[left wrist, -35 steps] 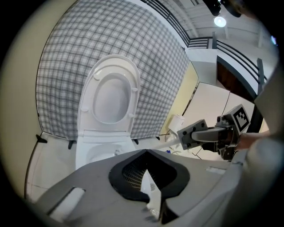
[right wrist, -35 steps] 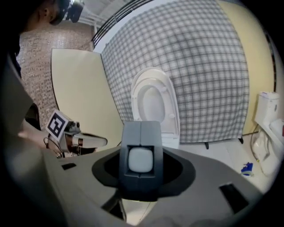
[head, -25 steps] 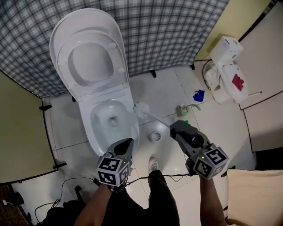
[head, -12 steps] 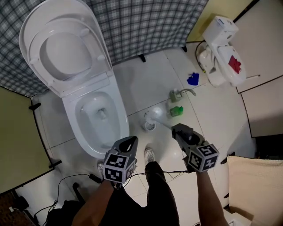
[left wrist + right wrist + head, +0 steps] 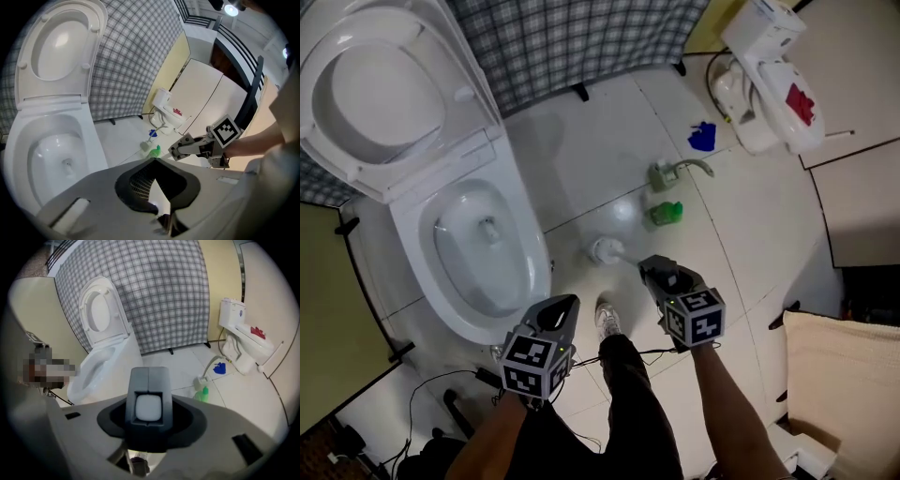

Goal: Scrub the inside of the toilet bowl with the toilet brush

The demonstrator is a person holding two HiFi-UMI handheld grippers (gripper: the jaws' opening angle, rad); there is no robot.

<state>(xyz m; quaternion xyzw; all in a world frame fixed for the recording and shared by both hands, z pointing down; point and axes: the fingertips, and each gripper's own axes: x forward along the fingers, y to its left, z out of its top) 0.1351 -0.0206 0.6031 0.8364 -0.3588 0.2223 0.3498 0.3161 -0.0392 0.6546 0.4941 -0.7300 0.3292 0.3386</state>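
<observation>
The white toilet [image 5: 422,225] stands at the left of the head view with its lid and seat [image 5: 366,94] raised and the bowl [image 5: 478,253] uncovered. The toilet brush's white head [image 5: 607,250] sits low at the floor, at its round holder, right of the bowl and outside it. Its handle runs back into my right gripper [image 5: 649,267], which is shut on it; in the right gripper view [image 5: 149,376] the handle's grey and white end fills the jaws. My left gripper [image 5: 565,307] hangs near the bowl's front rim, shut and holding nothing [image 5: 153,160].
A green bottle [image 5: 667,213], a pale spray bottle [image 5: 664,174] and a blue object [image 5: 702,137] lie on the white tiles right of the brush. A white fixture [image 5: 764,75] stands at the top right, a plaid curtain [image 5: 572,37] behind. Cables [image 5: 441,394] trail by the person's shoe [image 5: 607,319].
The brush head moved from the bowl's right rim down to the holder on the floor. Both grippers sank lower, and the view shifted so the toilet sits further left.
</observation>
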